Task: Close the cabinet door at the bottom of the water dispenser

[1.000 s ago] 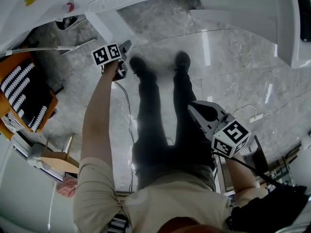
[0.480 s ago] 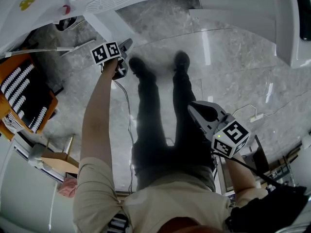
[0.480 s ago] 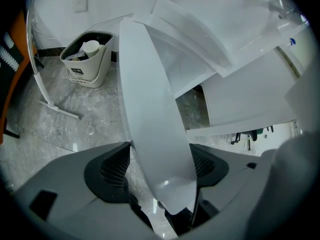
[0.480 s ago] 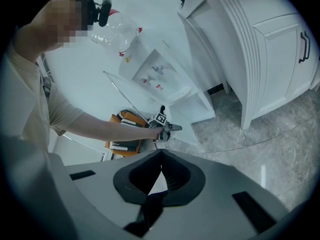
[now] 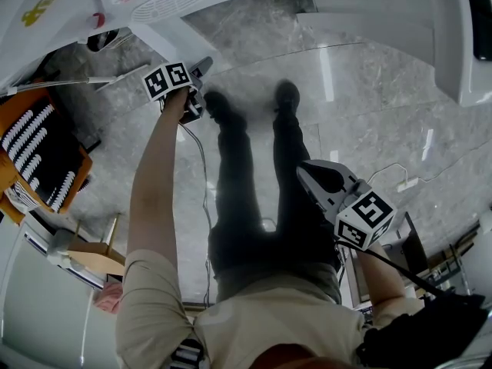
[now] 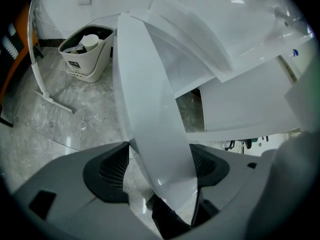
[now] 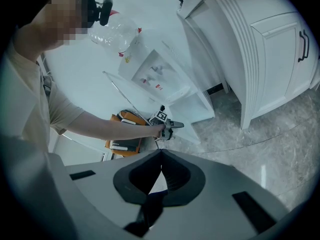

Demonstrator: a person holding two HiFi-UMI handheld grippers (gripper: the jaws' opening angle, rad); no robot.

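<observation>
The white water dispenser stands at the upper left of the head view, and its bottom cabinet door juts out towards me. My left gripper reaches to the door's free edge. In the left gripper view the door's white edge runs slanting between the jaws of that gripper. The jaws are opening, and floor shows between the left pad and the panel. My right gripper hangs by my right leg, well away from the dispenser. Its jaws are shut with nothing in them.
A white waste bin and a thin white stand sit left of the dispenser. An orange rack lies on the floor at far left. White cupboards stand to the right. My legs and a power strip occupy the marble floor.
My left gripper has shifted slightly towards the dispenser, still at the door's edge. The right gripper has not moved.
</observation>
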